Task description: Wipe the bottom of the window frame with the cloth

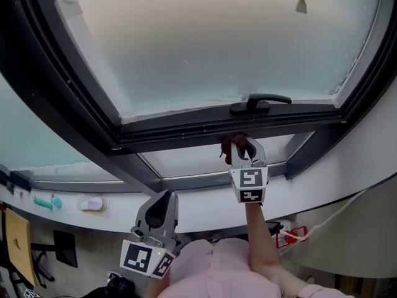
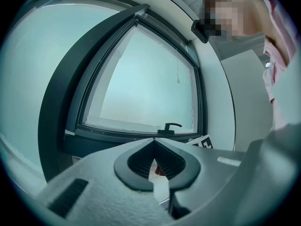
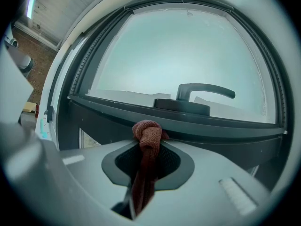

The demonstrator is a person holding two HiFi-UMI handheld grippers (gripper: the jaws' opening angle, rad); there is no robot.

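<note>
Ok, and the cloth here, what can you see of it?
The cloth is reddish-brown with a woven, towel-like texture, bunched into a narrow strip with a knot-like wad at its tip. The right gripper is shut on it, the wad poking past the jaws. It sits right at the dark bottom rail of the window frame, below the handle; contact can't be confirmed.

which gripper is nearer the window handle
Right. The right gripper, shut on the red cloth, sits just below the window handle; the left gripper hangs lower and further left.
</note>
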